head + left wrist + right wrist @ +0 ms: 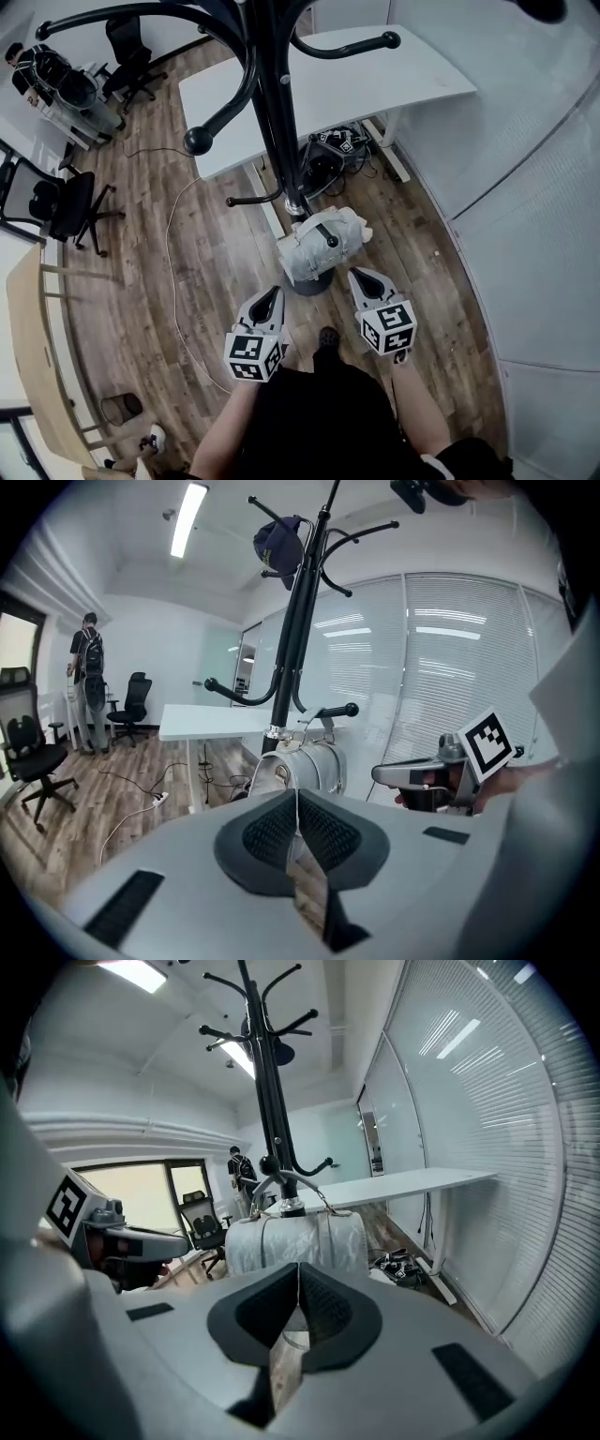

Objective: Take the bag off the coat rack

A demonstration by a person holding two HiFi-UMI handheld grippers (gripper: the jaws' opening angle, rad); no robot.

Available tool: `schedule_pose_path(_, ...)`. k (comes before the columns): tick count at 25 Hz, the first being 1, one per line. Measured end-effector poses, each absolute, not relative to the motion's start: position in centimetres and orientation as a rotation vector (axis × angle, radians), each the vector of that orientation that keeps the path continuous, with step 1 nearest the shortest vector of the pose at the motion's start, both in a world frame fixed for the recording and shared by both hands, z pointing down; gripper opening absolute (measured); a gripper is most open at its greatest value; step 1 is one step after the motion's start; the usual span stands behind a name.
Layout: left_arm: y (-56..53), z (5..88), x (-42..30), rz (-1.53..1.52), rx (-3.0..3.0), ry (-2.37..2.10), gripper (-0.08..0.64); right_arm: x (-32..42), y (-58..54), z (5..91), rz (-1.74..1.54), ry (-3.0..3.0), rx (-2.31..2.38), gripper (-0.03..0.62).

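A pale grey barrel bag (323, 242) hangs by its strap from a low hook of the black coat rack (274, 103). It shows ahead in the left gripper view as the bag (305, 767) and in the right gripper view as the bag (295, 1241). My left gripper (275, 293) is shut and empty, just short of the bag's lower left. My right gripper (358, 275) is also shut and empty, close to the bag's right end. Jaw tips of the left gripper (297, 792) and right gripper (299, 1267) meet with nothing between them.
A white desk (394, 80) stands behind the rack, with cables and a black box (330, 155) under it. A white cord (173, 272) trails over the wood floor. Glass wall with blinds (534, 197) runs along the right. Office chairs (66, 206) and a person (33, 66) are far left.
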State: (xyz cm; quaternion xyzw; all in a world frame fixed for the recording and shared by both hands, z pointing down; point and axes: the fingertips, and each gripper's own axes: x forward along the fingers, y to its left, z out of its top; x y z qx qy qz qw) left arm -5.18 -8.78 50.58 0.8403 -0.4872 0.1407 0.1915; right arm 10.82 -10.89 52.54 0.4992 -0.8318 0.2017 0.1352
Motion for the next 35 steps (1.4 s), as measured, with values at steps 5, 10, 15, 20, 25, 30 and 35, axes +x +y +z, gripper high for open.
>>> schedule_pose_path(5,-8.4,52.2,-4.7,0.425,2.305,-1.396,0.017,11.8,-11.9,54.6,0.592,-2.4,1.329,0.031)
schedule_pose_path(10,-7.8,54.5,-4.4,0.47,2.25,-1.403,0.018,12.1,-11.8,57.2,0.596,-2.356,1.209,0.034)
schedule_pose_path(15,-8.1,56.3,-4.0,0.505,2.221,-1.367,0.018,12.0,-11.6,59.3,0.637,-2.331,1.114,0.087)
schedule_pose_path(20,-9.1,57.8,-3.3,0.562,2.228,-1.335,0.123,12.5,-12.5,60.9,0.624,-2.305,1.069,0.145)
schedule_pose_path(25,-9.9,58.3,-2.3,0.583,2.225,-1.309,0.206,12.8,-14.2,60.9,0.579,-2.326,1.009,0.235)
schedule_pose_path(30,-11.2,57.8,-1.5,0.569,2.246,-1.306,0.263,12.6,-16.1,59.2,0.519,-2.394,0.982,0.278)
schedule_pose_path(35,-12.8,56.9,-1.3,0.542,2.259,-1.316,0.279,11.7,-17.8,57.9,0.512,-2.467,0.926,0.307)
